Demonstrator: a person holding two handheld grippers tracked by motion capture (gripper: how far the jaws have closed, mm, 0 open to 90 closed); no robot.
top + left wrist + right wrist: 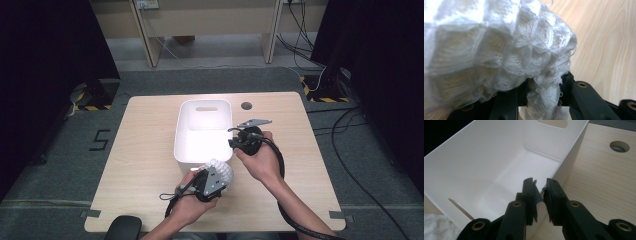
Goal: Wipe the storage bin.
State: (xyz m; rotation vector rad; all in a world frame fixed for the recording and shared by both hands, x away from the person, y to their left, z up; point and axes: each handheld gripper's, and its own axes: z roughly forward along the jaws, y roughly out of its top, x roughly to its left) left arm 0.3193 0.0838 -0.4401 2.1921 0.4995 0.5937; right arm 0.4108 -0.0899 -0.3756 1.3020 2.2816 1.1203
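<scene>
Holding the white cloth (499, 52) pinched in my closed left gripper (543, 93) just at the bin's (186, 131) near corner over the desk (140, 165), I needed to clear the rim before letting go, while my right gripper (540, 192) clamped the bin's side wall steady.

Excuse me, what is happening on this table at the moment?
A person works at a wooden table with a gripper in each hand. The left gripper is shut on a white knitted cloth, held just in front of a white plastic bin. The right gripper pinches the bin's right wall between its fingers, apparently steadying it. The bin looks empty.
</scene>
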